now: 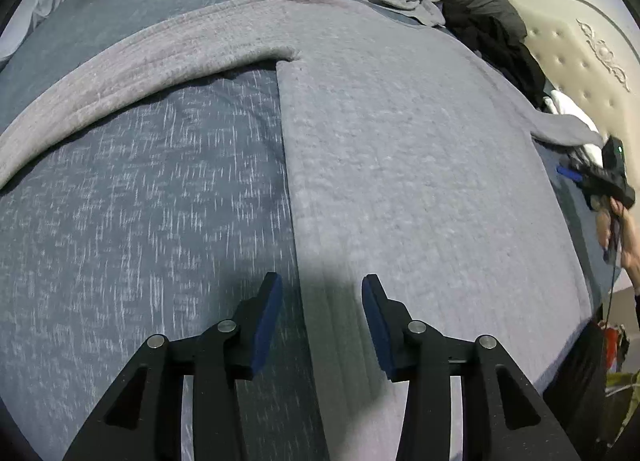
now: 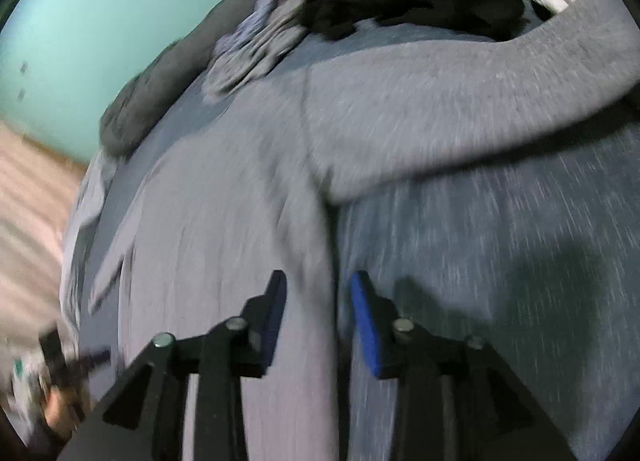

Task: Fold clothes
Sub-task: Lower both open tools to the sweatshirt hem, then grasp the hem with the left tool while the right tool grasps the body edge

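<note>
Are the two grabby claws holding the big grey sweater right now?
No. The left gripper and right gripper both hover open above the grey sweater's side edges, with nothing pinched in their jaws.

No lettering, label, brand mark or number is legible in either wrist view. The grey sweater (image 1: 400,165) and the heathered blue bedcover (image 1: 140,201) carry no readable print or tag. The right wrist view is motion-blurred.

Grey sweater (image 1: 400,165) flat on blue bedspread (image 1: 140,189)
</note>
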The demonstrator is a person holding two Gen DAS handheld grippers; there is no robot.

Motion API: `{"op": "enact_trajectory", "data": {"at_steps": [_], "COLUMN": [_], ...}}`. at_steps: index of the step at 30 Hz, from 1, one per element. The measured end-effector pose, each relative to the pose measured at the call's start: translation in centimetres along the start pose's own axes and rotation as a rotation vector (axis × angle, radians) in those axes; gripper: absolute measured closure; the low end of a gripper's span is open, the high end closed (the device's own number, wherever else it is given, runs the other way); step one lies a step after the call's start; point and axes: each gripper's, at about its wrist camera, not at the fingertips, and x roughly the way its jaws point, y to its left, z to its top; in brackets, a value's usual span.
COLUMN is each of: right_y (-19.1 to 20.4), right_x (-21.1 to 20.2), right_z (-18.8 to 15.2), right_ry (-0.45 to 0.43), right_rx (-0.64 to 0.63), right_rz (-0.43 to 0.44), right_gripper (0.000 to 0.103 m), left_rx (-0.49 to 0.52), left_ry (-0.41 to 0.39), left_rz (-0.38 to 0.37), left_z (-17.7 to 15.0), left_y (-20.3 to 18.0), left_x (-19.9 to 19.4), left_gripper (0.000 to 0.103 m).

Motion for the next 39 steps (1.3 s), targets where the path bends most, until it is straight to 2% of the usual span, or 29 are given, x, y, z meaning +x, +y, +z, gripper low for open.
{"op": "enact_trajectory", "data": {"at_steps": [3,5,10,13,19,21,22,23,25,28,29,31,36,39], "right_y": [0.4,0.5,0.5,0.7,1.4,1.6,1.7,1.7,1.5,1.5,1.6,1.9,3.9,4.6], "right_x": [-1.8,-3.2,-5.9,-6.6,-7.4,-7.0,-6.9,-6.7,-6.5,-6.3,-6.5,-7.0,-9.3,-10.5], "right_z": [-3.5,-6.0,-11.6,-14.0,-17.5,-18.6,-19.2,-19.6,-20.3,-21.2,-21.5,-21.8,-21.5,-21.6], "right_ry": [0.089,0.137,0.216,0.259,0.289,0.313,0.325,0.335,0.346,0.331,0.322,0.314,0.266,0.271], "right_rx": [-0.027,-0.034,-0.057,-0.058,-0.064,-0.066,-0.067,-0.065,-0.057,-0.048,-0.052,-0.049,-0.103,-0.128], "right_rz": [0.022,0.032,0.024,0.010,0.031,0.015,0.007,0.004,0.002,0.003,0.005,0.030,0.043,0.036], "right_gripper": [0.068,0.068,0.068,0.062,0.061,0.061,0.061,0.061,0.061,0.062,0.064,0.094,0.098,0.098], "left_rx": [-0.008,-0.007,0.001,-0.015,-0.102,-0.099,-0.095,-0.088,-0.078,-0.058,-0.052,-0.032,0.016,0.016], "left_ry": [0.025,0.058,0.098,0.120,0.163,0.180,0.187,0.194,0.200,0.179,0.166,0.143,0.110,0.108], "left_rz": [-0.009,-0.011,-0.001,0.002,-0.043,-0.058,-0.064,-0.071,-0.089,-0.087,-0.086,-0.085,-0.080,-0.075], "left_z": [-1.6,-2.9,-6.0,-7.8,-10.5,-11.3,-11.7,-12.1,-12.7,-12.9,-12.9,-12.7,-12.4,-12.8], "left_y": [0.1,-0.1,-0.8,-0.8,0.4,0.4,0.2,0.0,-0.3,-0.6,-0.7,-1.1,-1.8,-1.3], "left_x": [-0.9,-1.1,-1.4,-1.6,-1.3,-0.8,-0.6,-0.4,-0.2,-0.6,-0.9,-1.8,-4.1,-4.1], "left_gripper": [0.055,0.049,0.049,0.049,0.049,0.049,0.056,0.070,0.088,0.097,0.098,0.099,0.100,0.100]}}
